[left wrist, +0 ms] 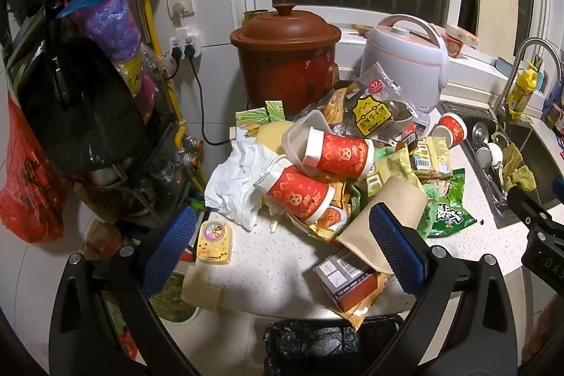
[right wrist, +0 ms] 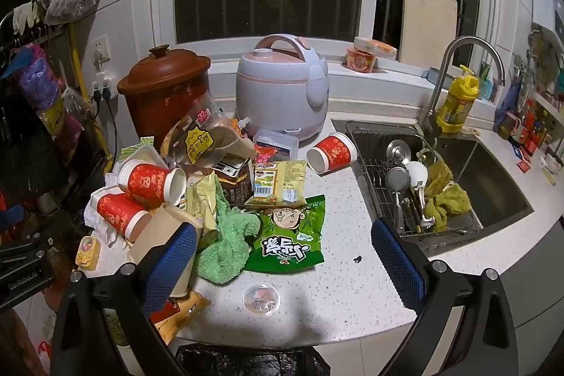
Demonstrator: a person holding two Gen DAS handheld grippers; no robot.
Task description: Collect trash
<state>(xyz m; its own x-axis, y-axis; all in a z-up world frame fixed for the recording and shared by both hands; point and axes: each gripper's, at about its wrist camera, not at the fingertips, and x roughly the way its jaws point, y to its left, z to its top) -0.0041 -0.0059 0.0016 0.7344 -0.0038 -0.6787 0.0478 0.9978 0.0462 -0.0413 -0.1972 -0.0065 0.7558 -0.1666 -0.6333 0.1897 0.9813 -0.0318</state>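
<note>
Left wrist view
Left gripper (left wrist: pixel 282 249): its jaws stand wide apart with nothing between them, hovering above the near edge of the counter (left wrist: pixel 268 273).
Trash pile: heaped in the middle of the counter, in front of the brown clay pot (left wrist: pixel 285 59) and the rice cooker (left wrist: pixel 405 59).
Paper cups: two red ones (left wrist: pixel 335 155) lie on their sides on top of the pile, touching each other; a third (left wrist: pixel 453 129) lies apart, near the sink (left wrist: pixel 528 143).
Other trash: crumpled white paper (left wrist: pixel 239 178), a green snack bag (left wrist: pixel 447 214), a tan paper sleeve (left wrist: pixel 387 210) and a small box (left wrist: pixel 349 277) at the counter's near edge.
Bin: a black-lined bin (left wrist: pixel 328 344) sits below the counter edge (what is inside it cannot be told).

Right wrist view
Right gripper (right wrist: pixel 283 258): also fully spread and holding nothing, over the bare front of the counter.
Nearest pieces: the green snack bag (right wrist: pixel 289 235), a green cloth (right wrist: pixel 229 245) beside it (perhaps not trash), a yellow packet (right wrist: pixel 282 182) and a clear plastic lid (right wrist: pixel 261 299) near the edge.
Loose bits: a small dark scrap (right wrist: pixel 357 258) lies alone on the counter.
Bin: its black liner (right wrist: pixel 246 362) shows just under the edge.

Progress
Done: judging by the pile, little or nothing is visibly cleared.
Left: nearly everything, cups, wrappers, paper and box, is yet to go into the bin.
</note>
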